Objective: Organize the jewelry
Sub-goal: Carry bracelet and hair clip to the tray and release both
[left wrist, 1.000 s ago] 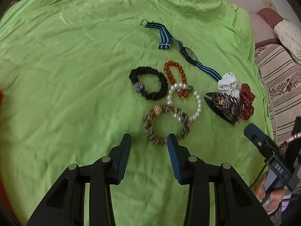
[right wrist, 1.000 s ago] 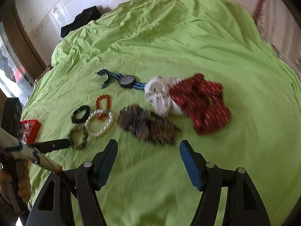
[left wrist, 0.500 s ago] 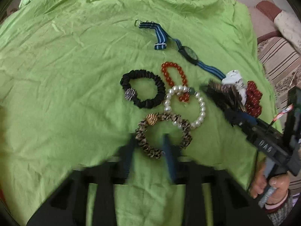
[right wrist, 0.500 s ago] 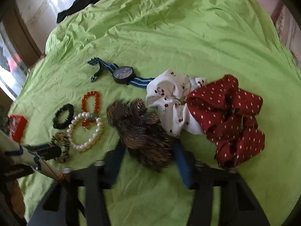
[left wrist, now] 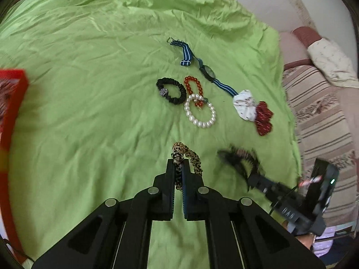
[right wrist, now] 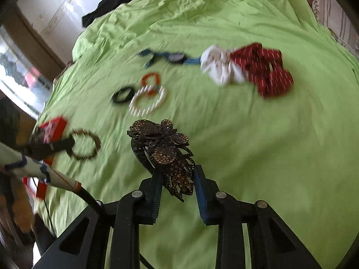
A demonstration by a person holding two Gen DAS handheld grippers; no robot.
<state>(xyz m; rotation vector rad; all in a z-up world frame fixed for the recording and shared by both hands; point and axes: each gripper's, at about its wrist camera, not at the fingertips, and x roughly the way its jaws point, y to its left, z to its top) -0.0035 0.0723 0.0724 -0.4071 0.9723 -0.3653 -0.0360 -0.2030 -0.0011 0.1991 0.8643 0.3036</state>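
Observation:
My left gripper (left wrist: 178,168) is shut on a leopard-print scrunchie (left wrist: 187,157) and holds it above the green bedsheet (left wrist: 89,112). It also shows in the right wrist view (right wrist: 86,144). My right gripper (right wrist: 177,179) is shut on a brown rhinestone hair clip (right wrist: 166,150), lifted off the sheet; it shows in the left wrist view (left wrist: 240,159). A pearl bracelet (left wrist: 199,112), an orange bead bracelet (left wrist: 194,87), a black scrunchie (left wrist: 171,90), a blue striped watch (left wrist: 207,71), a white scrunchie (left wrist: 244,107) and a red scrunchie (left wrist: 263,118) lie on the sheet.
A red box (left wrist: 11,103) sits at the sheet's left edge, also in the right wrist view (right wrist: 52,130). A striped sofa (left wrist: 320,116) stands beyond the sheet's right edge. A dark garment (right wrist: 105,6) lies at the far side.
Both grippers moved in, shut and lifted: the left took the leopard scrunchie, the right took the rhinestone hair clip. Both items are now off the sheet and pulled back from the group.

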